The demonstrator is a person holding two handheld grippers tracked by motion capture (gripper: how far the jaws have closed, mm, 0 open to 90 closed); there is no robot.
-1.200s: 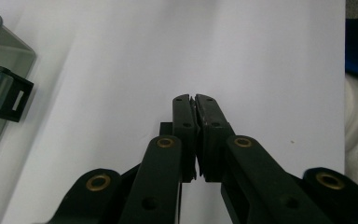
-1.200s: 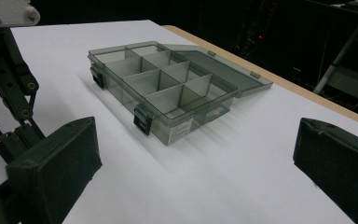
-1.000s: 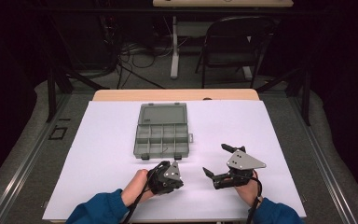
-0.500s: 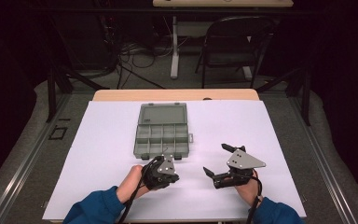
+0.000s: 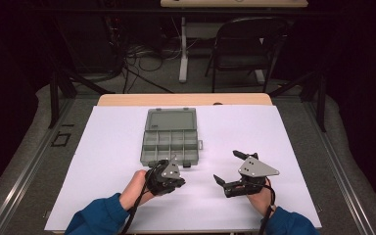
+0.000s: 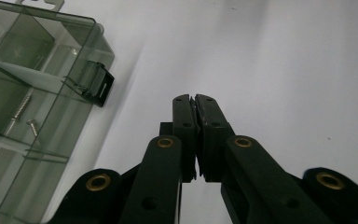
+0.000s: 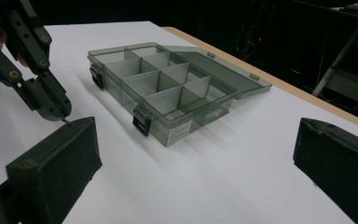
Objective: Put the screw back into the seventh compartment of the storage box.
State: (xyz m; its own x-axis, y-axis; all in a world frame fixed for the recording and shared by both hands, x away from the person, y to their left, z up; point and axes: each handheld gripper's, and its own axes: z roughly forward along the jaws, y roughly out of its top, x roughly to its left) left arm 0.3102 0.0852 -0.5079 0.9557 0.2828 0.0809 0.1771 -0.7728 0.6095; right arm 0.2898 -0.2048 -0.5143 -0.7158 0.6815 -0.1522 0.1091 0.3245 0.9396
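Got a smoky see-through compartment box [image 5: 169, 145] parked mid-table on the white sheet [image 5: 107, 147], lid flipped back flat toward the far edge. Sits just ahead of both hands, closer to the left one.

Spotted two screws [image 6: 21, 109] lying in one compartment in the left gripper view, right behind the clear wall of the box [image 6: 51, 93] and not far from a black latch [image 6: 97, 83]. Can't make out anything in the other compartments from the right gripper view, where the box [image 7: 177, 88] shows corner-on.

Holding the left gripper [image 5: 172, 177] tipped down at the sheet, just beside the near edge of the box, close to that latch but not touching it. Jaws pressed together there [image 6: 195, 99]. Also catching the left gripper [image 7: 56, 109] from the other side: tip right at the paper, maybe a tiny brownish speck under it, but can't tell whether anything is pinched.

Keeping the right gripper [image 5: 228, 167] off to the right, well clear of the box, low over the sheet. Jaws spread wide [image 7: 196, 140], nothing but paper between them.
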